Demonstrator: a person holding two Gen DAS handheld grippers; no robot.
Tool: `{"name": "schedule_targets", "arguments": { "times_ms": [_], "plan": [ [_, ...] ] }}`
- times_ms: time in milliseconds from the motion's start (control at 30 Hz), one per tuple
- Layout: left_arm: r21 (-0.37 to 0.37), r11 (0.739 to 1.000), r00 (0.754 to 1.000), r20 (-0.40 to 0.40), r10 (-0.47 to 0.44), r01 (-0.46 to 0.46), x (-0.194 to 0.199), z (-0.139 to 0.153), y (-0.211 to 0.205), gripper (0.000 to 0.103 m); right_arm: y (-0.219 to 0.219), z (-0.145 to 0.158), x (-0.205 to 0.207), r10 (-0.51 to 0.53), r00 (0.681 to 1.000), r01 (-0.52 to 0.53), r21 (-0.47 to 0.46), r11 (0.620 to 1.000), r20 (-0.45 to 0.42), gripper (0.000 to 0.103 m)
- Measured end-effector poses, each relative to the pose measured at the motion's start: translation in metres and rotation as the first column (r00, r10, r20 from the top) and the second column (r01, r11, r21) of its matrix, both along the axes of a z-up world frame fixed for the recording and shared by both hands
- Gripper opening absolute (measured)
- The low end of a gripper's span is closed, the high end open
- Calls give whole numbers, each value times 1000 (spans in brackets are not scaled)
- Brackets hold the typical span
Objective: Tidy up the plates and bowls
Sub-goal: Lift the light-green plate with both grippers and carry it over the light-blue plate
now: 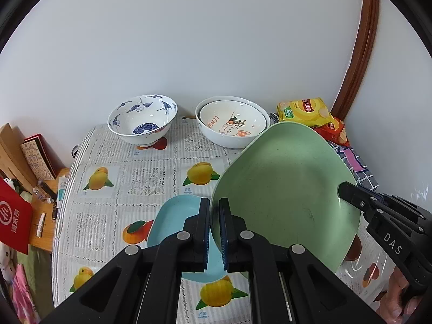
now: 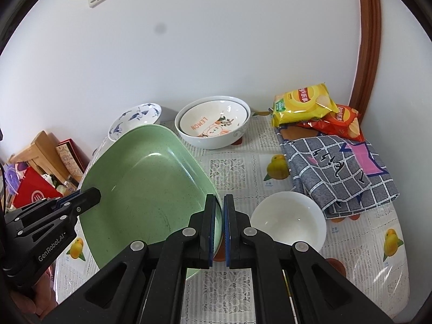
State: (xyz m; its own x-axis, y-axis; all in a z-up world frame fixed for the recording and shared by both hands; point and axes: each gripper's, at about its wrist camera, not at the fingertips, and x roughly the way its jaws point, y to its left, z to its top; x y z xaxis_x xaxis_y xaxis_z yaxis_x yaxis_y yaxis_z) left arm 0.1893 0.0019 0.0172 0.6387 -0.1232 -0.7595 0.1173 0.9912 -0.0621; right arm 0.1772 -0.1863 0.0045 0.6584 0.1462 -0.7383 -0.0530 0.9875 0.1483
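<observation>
White wall stood behind the counter (image 2: pixel 232 167), which had a cloth with fruit pictures on it.

Both sets of fingers were squeezed onto the green plate (image 2: pixel 145 183). The left gripper (image 1: pixel 214 232) pinched the plate's left rim, and the right gripper (image 2: pixel 220 229) pinched its right rim. The plate was tilted and looked lifted off the counter, held between the two.

I think the green plate was light and stiff, maybe plastic, so it would not bend. Its shiny face looked slippery. The thin rim was the best spot to hold, one side for each set of fingers, just as it was held.

Under the left fingers lay a blue plate (image 1: pixel 175 221), flat on the counter. It looked bare.

Just past the right fingers, to their right, sat a small white bowl (image 2: pixel 289 221) with nothing in it. Far ahead of the fingers, by the wall, a big white bowl (image 2: pixel 213 140) held a rabbit bowl (image 2: pixel 213 124) nested inside. To its left stood a blue bird bowl (image 1: pixel 143 121), bare inside. These bowls looked like china, heavy and easy to break.

Chip bags (image 2: pixel 305 105) and a checked cloth (image 2: pixel 337 170) lay ahead to the right.
</observation>
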Motion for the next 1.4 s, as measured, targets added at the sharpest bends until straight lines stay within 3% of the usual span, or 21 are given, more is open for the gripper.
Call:
{"name": "schedule_targets", "arguments": {
  "times_ms": [867, 1400],
  "plan": [
    [-6, 998, 998, -9, 57, -57, -3, -4, 33, 7, 35, -6, 7, 54, 998, -54, 11, 998, -10, 6],
    [-6, 994, 991, -83, 109, -109, 6, -46, 65, 7, 66, -46, 24, 110, 991, -110, 9, 994, -76, 6]
  ]
}}
